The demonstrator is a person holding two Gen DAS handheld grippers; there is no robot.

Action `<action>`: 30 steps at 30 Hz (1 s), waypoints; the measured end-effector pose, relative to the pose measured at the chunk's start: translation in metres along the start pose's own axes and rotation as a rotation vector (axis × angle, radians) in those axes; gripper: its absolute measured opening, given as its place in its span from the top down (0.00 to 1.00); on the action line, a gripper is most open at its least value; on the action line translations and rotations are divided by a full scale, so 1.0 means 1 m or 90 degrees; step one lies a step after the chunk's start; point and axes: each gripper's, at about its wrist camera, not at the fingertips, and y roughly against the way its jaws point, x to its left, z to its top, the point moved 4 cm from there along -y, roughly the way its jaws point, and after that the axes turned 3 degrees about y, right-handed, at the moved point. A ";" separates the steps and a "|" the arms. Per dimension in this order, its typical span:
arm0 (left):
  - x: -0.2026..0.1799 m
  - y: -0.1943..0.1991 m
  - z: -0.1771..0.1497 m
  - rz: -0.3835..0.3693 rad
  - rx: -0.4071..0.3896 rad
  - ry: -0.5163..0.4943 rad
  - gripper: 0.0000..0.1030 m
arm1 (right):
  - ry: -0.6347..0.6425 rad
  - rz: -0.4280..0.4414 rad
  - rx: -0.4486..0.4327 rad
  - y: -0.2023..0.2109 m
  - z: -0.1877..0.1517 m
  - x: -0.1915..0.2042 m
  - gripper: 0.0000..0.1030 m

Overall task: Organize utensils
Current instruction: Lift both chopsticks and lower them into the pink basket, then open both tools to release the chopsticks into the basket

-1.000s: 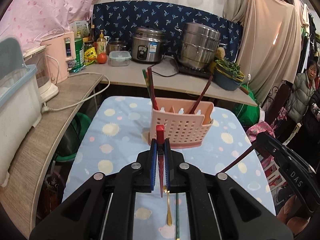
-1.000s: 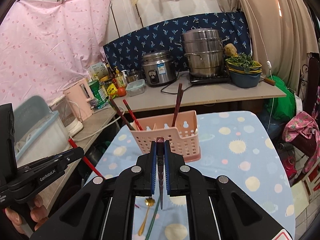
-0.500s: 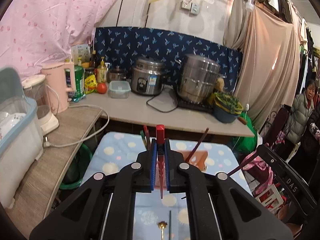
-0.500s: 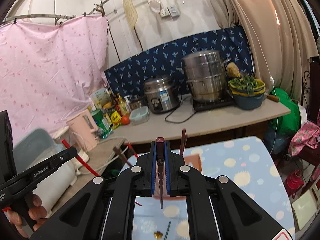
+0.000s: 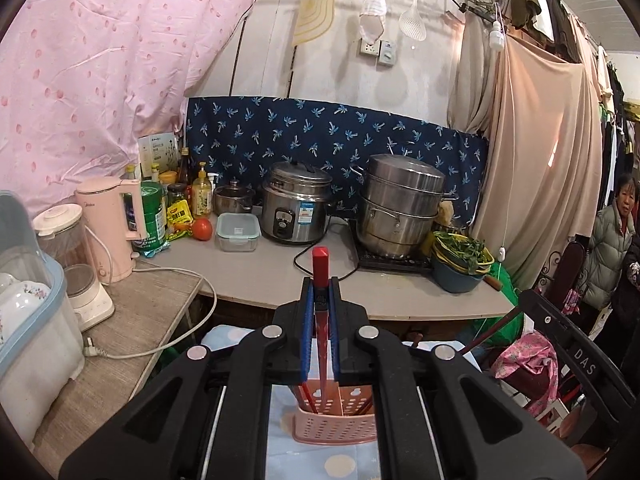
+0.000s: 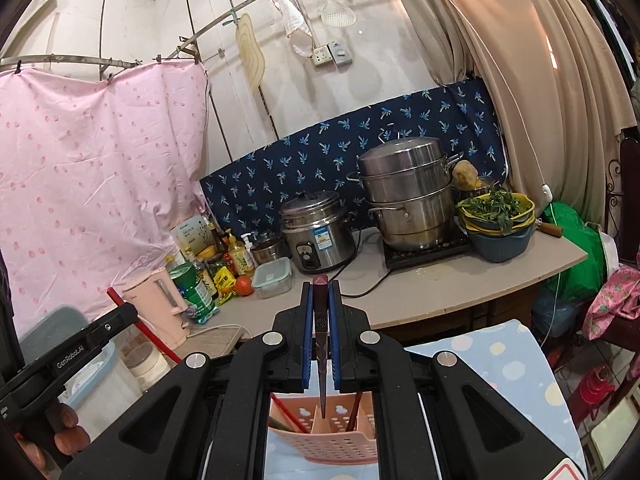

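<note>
My left gripper (image 5: 321,292) is shut on a red chopstick (image 5: 321,258) that stands upright between its blue pads. Below it, on the spotted blue tablecloth (image 5: 344,464), sits the pink slotted utensil holder (image 5: 336,428) with several chopsticks in it. My right gripper (image 6: 321,296) is shut on a dark brown chopstick (image 6: 320,282), upright too, above the same holder (image 6: 324,446). Each gripper also shows at the edge of the other's view: the right gripper (image 5: 560,340) with its brown stick, and the left gripper (image 6: 80,344) with its red stick (image 6: 140,328).
Behind the table runs a counter (image 5: 260,272) with a rice cooker (image 5: 296,208), a steel steamer pot (image 5: 400,204), a pink kettle (image 5: 116,228) and a bowl of greens (image 5: 460,256). A dish box (image 5: 24,320) stands at the left. A person (image 5: 612,248) stands at the far right.
Both grippers have risen and tipped upward with their chopsticks. The holder has slid to the bottom of both views. The spoon and the green chopstick on the cloth have gone out of sight.
</note>
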 end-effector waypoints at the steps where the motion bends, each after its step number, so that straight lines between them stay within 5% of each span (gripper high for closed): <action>1: 0.001 -0.005 -0.001 0.001 0.003 0.001 0.93 | 0.000 -0.003 0.003 -0.005 -0.001 -0.001 0.93; 25: 0.005 -0.074 -0.065 0.008 0.097 0.011 0.93 | -0.011 -0.014 0.129 -0.077 -0.079 -0.024 0.89; 30: 0.007 -0.071 -0.072 0.020 0.101 0.010 0.74 | -0.005 -0.015 0.124 -0.070 -0.079 -0.021 0.83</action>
